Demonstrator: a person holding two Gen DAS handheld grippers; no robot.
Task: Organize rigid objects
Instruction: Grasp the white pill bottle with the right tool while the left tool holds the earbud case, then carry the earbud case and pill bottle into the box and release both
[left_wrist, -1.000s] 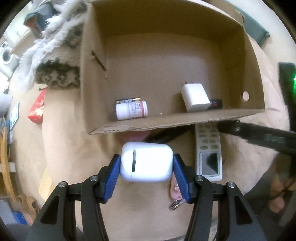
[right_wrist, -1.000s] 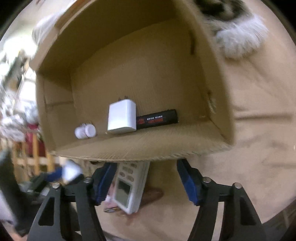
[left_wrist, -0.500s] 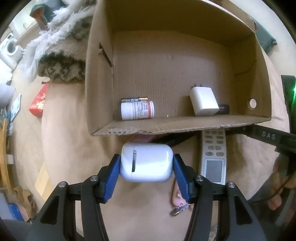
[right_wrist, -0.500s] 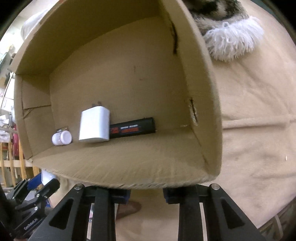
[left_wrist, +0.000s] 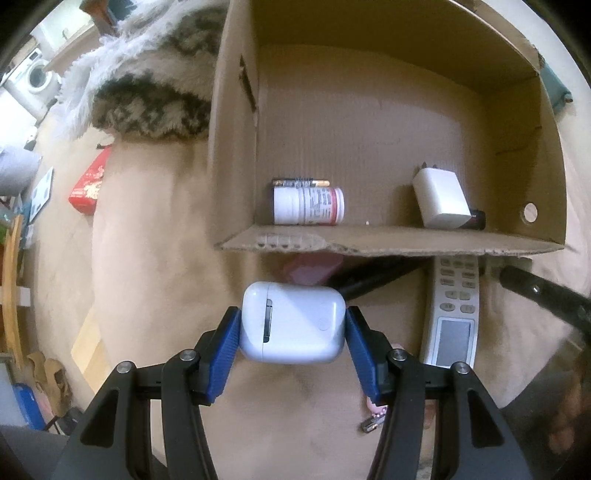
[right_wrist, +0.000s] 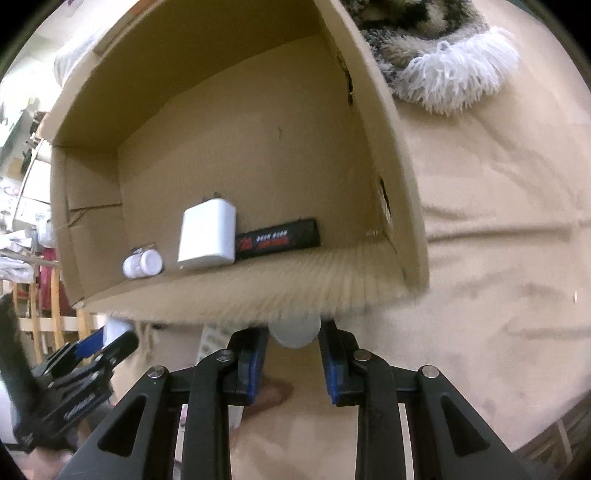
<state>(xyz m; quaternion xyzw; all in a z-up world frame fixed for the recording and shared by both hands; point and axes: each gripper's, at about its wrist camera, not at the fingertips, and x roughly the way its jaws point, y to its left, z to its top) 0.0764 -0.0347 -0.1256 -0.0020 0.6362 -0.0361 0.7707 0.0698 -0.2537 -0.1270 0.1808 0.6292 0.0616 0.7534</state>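
My left gripper (left_wrist: 293, 320) is shut on a white earbud case (left_wrist: 295, 332), held above the beige cover just in front of the cardboard box (left_wrist: 388, 249). Inside the box lie a white pill bottle (left_wrist: 308, 206), a thin battery (left_wrist: 301, 182), a white charger (left_wrist: 439, 201) and a black bar (right_wrist: 277, 239). My right gripper (right_wrist: 293, 333) is shut on a small white round-ended object (right_wrist: 295, 329) right at the box's near wall (right_wrist: 258, 295); what the object is I cannot tell. A white remote (left_wrist: 452, 314) lies on the cover beside the left gripper.
A pink flat item (left_wrist: 310, 269) peeks out under the box's front edge. A small pink thing with a key (left_wrist: 375, 415) lies near the left fingers. A shaggy grey-white throw (left_wrist: 147, 85) sits left of the box. A red packet (left_wrist: 88, 184) lies further left.
The right gripper's jaws, open over the remote a second ago, have closed and now hold a small white object by the box wall. The left gripper has sunk slightly, still holding the case.
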